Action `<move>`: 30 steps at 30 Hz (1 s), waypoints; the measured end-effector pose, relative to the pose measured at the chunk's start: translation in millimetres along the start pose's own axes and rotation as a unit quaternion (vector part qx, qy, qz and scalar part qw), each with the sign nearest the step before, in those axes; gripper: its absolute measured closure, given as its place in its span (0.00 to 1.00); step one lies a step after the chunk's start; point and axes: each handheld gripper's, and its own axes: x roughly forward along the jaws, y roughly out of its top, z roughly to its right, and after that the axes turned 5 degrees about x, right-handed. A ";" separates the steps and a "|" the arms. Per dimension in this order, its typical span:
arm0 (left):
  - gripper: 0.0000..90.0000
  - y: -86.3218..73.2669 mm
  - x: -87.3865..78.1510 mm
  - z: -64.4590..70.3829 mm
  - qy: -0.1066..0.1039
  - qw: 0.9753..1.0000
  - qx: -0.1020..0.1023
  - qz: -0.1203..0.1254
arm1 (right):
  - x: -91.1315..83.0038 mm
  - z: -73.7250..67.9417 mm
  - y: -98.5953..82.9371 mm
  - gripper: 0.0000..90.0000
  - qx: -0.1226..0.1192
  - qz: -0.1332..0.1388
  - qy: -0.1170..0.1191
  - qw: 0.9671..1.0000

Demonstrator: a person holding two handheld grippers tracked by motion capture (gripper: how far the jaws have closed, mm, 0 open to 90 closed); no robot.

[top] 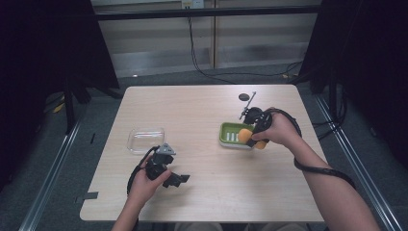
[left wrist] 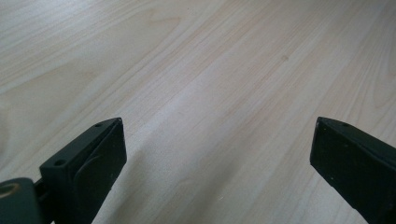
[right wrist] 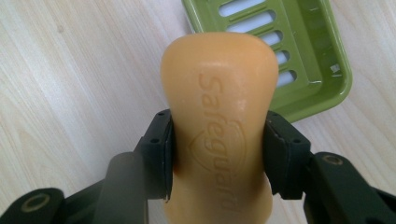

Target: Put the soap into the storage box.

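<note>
An orange bar of soap [right wrist: 219,112] stamped "Safeguard" is clamped between the jaws of my right gripper [right wrist: 218,149], held just above the near edge of a green slotted soap dish [right wrist: 299,56]. From the high view the soap [top: 246,135] hangs over the dish [top: 231,131] at the table's right, with the right gripper [top: 254,132] shut on it. My left gripper [top: 177,180] rests low near the front left of the table, its jaws wide apart over bare wood [left wrist: 219,135] with nothing between them.
A clear plastic lid or tray [top: 145,139] lies left of centre, just beyond the left hand. A small dark round disc [top: 244,96] sits at the far side of the table. Cables trail from both grippers.
</note>
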 end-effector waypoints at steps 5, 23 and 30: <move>0.04 0.2 -0.3 -0.3 0.002 1.000 0.001 -0.001 | 1.9 0.1 4.2 0.56 -0.006 0.001 -0.003 1.000; 0.04 0.6 0.2 -0.1 0.003 1.000 -0.008 0.005 | 4.4 5.5 12.2 0.56 0.002 0.006 -0.005 1.000; 0.04 1.0 -0.6 -0.1 0.005 1.000 -0.007 0.008 | 5.9 8.7 13.8 0.56 0.003 0.006 -0.004 1.000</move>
